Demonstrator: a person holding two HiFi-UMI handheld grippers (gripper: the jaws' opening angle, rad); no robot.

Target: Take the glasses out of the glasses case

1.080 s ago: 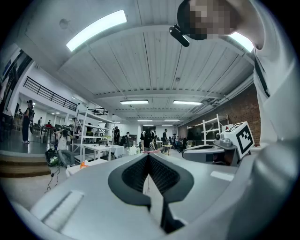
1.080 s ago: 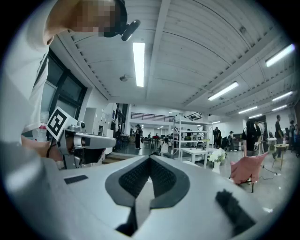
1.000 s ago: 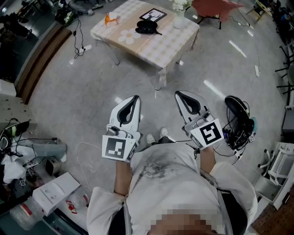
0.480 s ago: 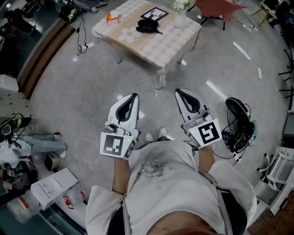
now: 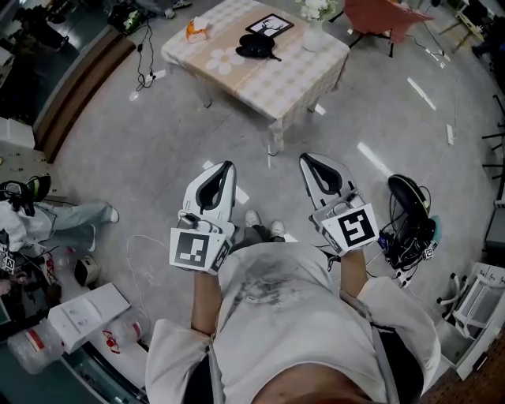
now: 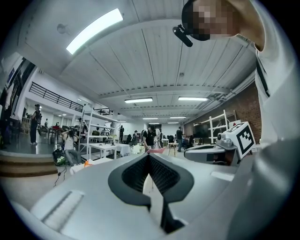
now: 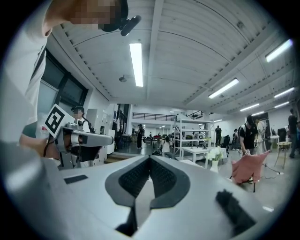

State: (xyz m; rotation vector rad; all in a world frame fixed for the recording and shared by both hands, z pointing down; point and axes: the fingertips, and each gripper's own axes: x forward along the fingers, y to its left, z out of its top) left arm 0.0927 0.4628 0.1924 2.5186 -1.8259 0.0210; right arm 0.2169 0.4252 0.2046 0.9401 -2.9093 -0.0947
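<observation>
The black glasses case (image 5: pixel 256 46) lies on a low table with a checked cloth (image 5: pixel 292 75), far ahead of me across the floor. Beside it stand a framed picture (image 5: pixel 268 24) and a white vase of flowers (image 5: pixel 314 31). My left gripper (image 5: pixel 229 164) and right gripper (image 5: pixel 304 158) are held level in front of my body, side by side, well short of the table. Both are shut with nothing between the jaws. In the left gripper view the left gripper's tips (image 6: pixel 149 156) meet; in the right gripper view the right gripper's tips (image 7: pixel 150 158) meet too.
A pink chair (image 5: pixel 383 16) stands behind the table. A black bag with cables (image 5: pixel 410 201) lies on the floor at my right. At my left are a person seated on the floor (image 5: pixel 59 221) and white boxes (image 5: pixel 83 316). A cable (image 5: pixel 142 59) runs left of the table.
The table with the case has come slightly lower in the head view, nearer to me. Both grippers stay shut and side by side. A person's legs have come into view at the left.
</observation>
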